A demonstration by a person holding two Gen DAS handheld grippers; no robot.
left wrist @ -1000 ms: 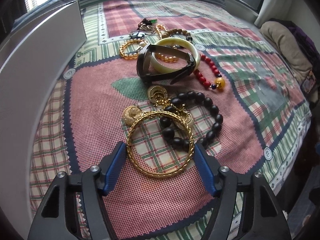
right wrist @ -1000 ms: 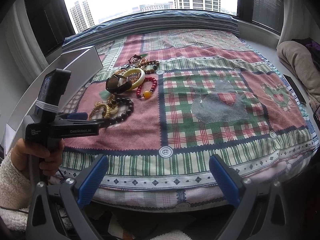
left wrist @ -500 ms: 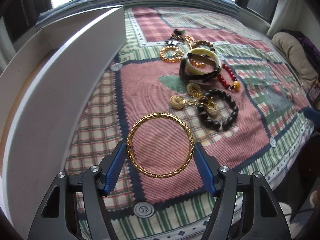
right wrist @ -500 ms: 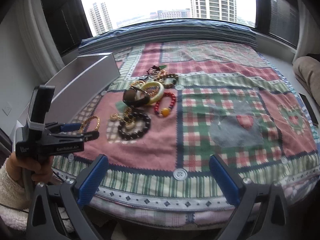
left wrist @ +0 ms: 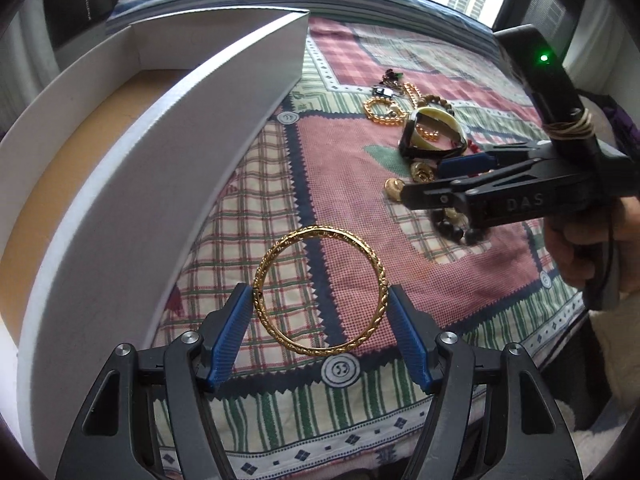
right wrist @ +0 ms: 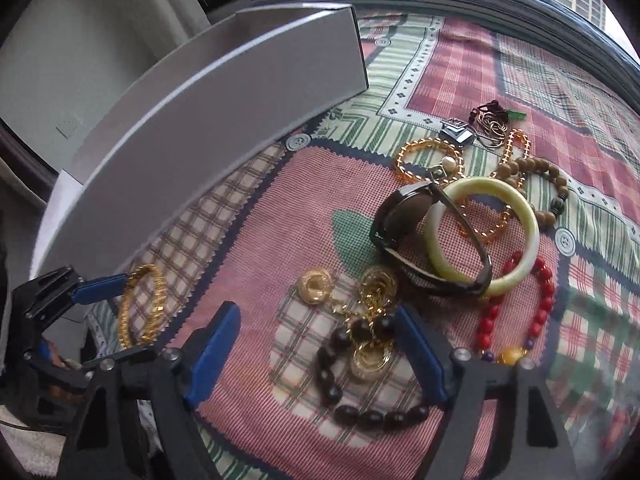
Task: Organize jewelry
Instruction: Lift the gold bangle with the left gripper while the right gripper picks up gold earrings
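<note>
My left gripper (left wrist: 320,320) is shut on a gold bangle (left wrist: 320,231), held above the patchwork quilt beside the white box (left wrist: 160,200). From the right wrist view the same gripper (right wrist: 116,316) and bangle (right wrist: 140,300) show at the far left. My right gripper (right wrist: 316,320) points down over the jewelry pile with its jaws closing. A dark bead bracelet (right wrist: 332,360) and a gold disc chain (right wrist: 316,288) lie between its blue fingers, and the pads do not touch them. The left wrist view shows it (left wrist: 432,180) over the pile at the right.
Beyond the right gripper lie a black watch (right wrist: 404,216), a pale jade bangle (right wrist: 532,232), a red bead bracelet (right wrist: 544,292), an amber bead bracelet (right wrist: 412,152) and brown wooden beads (right wrist: 536,168). The open white box (right wrist: 220,92) runs along the quilt's left side.
The left gripper lifted the gold bangle off the pile and carried it left toward the box. The right gripper swung from the bed's near edge down over the pile, jaws narrowing.
</note>
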